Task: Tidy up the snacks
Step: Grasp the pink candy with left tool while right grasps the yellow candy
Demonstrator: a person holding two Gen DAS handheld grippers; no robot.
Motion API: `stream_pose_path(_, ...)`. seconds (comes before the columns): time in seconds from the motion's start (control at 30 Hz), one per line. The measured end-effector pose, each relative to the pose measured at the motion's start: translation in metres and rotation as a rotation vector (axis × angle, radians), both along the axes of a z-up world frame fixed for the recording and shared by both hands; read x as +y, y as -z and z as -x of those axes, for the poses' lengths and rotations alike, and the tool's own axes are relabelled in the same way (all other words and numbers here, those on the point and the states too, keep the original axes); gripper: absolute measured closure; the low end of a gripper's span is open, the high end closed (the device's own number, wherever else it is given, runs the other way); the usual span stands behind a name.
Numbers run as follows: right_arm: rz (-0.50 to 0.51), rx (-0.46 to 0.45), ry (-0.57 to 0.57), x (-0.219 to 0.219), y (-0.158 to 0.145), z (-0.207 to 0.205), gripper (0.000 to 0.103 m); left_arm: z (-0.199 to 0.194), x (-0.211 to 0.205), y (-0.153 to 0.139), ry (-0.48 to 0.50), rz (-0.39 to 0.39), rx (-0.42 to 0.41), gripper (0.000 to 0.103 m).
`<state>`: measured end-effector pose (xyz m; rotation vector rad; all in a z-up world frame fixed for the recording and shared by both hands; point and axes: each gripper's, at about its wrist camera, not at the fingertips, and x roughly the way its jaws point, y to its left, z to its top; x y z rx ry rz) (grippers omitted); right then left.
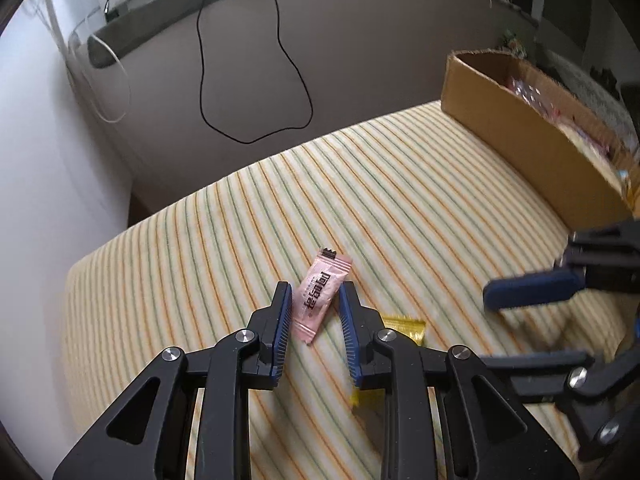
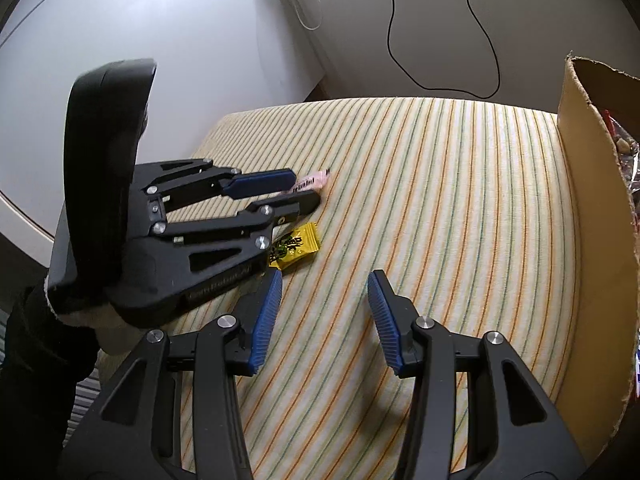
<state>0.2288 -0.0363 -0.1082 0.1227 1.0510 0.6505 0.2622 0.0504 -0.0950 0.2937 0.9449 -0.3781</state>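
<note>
Snacks sat on a striped cloth surface (image 1: 400,200). Left gripper (image 1: 314,298) was low over the cloth near its left edge, fingers pointing forward, jaws partly open and straddling a pink sachet (image 1: 319,293); pads looked just beside the wrapper on both sides, contact unclear, sachet lying flat on the cloth. Yellow snack packet (image 2: 296,245) lay just right of the left gripper, partly hidden under its finger. Right gripper (image 2: 325,280) hovered nearer the front edge, jaws wide apart, holding nothing, bare cloth between its blue pads (image 2: 382,312). It was angled toward the left gripper and the yellow packet. Cardboard box (image 1: 520,128) stood along the right edge of the cloth, open top, wrapped snacks inside, blurred. Black cable (image 1: 256,80) hung down the wall behind.
</note>
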Motion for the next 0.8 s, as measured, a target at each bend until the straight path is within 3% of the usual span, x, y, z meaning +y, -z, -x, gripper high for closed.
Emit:
stream_pose_path(0.33,0.048,-0.054,-0.048,0.027,-0.002,0.004,0.057,-0.012,0.023,0.001,-0.073,0.101,0.036,0.098)
stream_pose_path(0.6,0.074,-0.078,-0.093,0.051,0.000,0.000,0.057,-0.009,0.041,0.001,-0.136,0.154,0.038,0.099)
stream_pose_path(0.8,0.163,-0.143,-0.142,0.071,0.008,0.002,0.047,-0.003,0.065,0.001,-0.189,0.180,0.037,0.099)
